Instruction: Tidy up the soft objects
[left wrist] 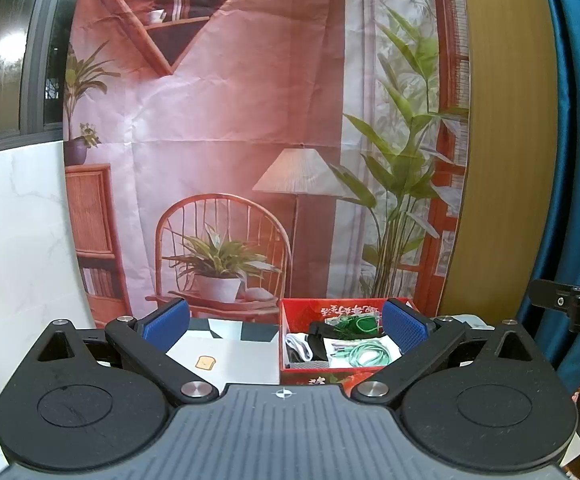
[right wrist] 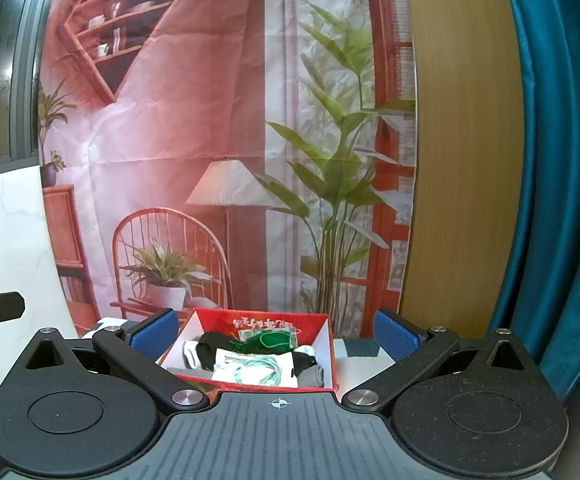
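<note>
Both grippers, left (left wrist: 285,322) & right (right wrist: 276,330), spread wide, empty, above red box (right wrist: 322,330) w/ socks (right wrist: 210,350) inside

Staged home set; printed living-room backdrop (left wrist: 250,140); curtain (right wrist: 550,160)

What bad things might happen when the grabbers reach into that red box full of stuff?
1. The red box is crowded: the black sock, green cord and a white packet overlap, so a tool might pinch two things at once.
2. The looped cord could snag and drag its neighbours out.
3. The box looks light, probably cardboard; a push from the open right tool or left tool may slide or tip it.
</note>
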Demonstrator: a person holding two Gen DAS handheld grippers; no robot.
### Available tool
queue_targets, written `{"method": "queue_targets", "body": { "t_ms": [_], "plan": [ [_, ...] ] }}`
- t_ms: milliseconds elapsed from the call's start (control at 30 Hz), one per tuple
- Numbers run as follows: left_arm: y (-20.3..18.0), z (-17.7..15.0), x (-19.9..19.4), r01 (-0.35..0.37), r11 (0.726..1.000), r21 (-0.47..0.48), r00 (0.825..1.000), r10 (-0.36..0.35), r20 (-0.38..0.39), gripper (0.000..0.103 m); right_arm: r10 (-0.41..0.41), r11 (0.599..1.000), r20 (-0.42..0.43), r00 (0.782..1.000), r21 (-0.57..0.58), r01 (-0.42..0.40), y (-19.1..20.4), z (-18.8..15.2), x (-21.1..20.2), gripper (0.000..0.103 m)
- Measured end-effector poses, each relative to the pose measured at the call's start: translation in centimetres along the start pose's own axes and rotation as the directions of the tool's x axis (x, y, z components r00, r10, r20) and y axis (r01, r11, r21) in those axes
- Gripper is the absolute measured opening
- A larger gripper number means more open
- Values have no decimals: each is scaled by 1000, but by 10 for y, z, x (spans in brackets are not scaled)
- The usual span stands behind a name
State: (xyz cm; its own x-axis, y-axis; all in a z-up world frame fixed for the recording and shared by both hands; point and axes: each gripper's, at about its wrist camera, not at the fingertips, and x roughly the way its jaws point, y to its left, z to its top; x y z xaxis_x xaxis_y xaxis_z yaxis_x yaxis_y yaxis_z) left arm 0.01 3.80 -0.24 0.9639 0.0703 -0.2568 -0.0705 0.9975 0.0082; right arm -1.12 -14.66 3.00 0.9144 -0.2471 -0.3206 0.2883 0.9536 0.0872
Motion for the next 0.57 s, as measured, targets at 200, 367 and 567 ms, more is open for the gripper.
{"method": "queue_targets", "body": {
  "t_ms": [200,367,567],
  "plan": [
    [1,0,0,4,1000,-1,1000,-4,0,103,1,1000,-1,1000,0,-1,0,0,0,103],
    [0,-1,0,6,1000,0,1000,-6,1,103,0,1000,-1,1000,-1,0,-1,0,0,103],
    [0,-1,0,3,1000,-4,1000,-3,1,103,0,1000,-1,1000,-1,0,-1,0,0,103]
  ]
}}
